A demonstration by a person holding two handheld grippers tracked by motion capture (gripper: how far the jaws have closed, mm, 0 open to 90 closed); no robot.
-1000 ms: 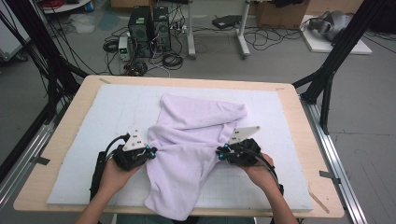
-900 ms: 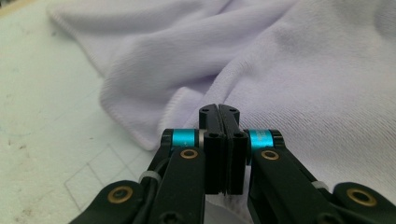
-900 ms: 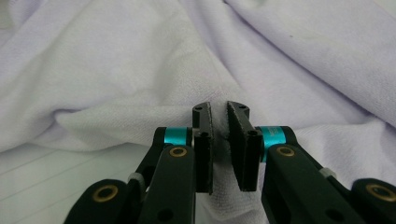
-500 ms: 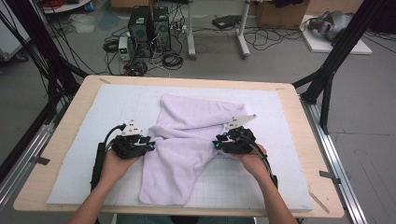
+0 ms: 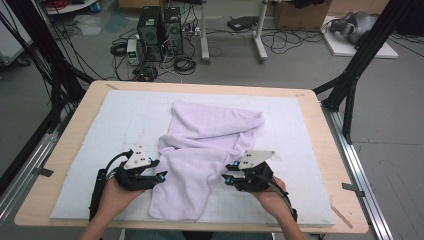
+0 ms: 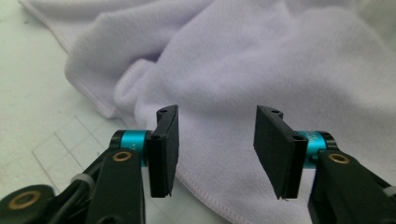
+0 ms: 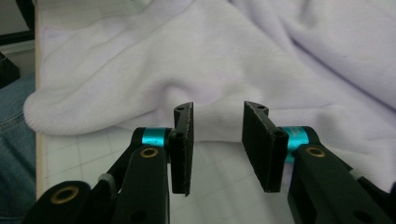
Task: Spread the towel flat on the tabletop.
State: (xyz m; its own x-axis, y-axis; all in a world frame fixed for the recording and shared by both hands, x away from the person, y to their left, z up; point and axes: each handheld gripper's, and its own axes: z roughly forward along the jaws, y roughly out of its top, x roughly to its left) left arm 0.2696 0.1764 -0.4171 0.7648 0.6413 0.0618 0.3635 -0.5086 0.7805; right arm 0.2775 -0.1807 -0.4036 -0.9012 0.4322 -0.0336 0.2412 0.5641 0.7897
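Note:
A pale lilac towel (image 5: 210, 145) lies crumpled on the white mat, with one flap folded down toward the near edge. My left gripper (image 5: 162, 176) sits at the flap's left hem. Its jaws have just been opening and stand apart. In the left gripper view (image 6: 217, 140) the towel (image 6: 233, 60) spreads under and beyond the jaws, and no cloth is pinched. My right gripper (image 5: 227, 177) sits at the flap's right side. Its jaws have also just opened further, and in the right gripper view (image 7: 217, 135) the towel's fold (image 7: 233, 60) lies just past the tips, untouched.
The white gridded mat (image 5: 115, 120) covers a wooden table (image 5: 65, 150). Black frame struts (image 5: 350, 95) rise at both far corners. Computer towers (image 5: 160, 25) and cables stand on the floor beyond. A person's jeans (image 7: 14, 140) show past the near edge.
Both grippers opened and let go of the towel, then drew back toward the near edge. The flap they held now lies flat on the mat.

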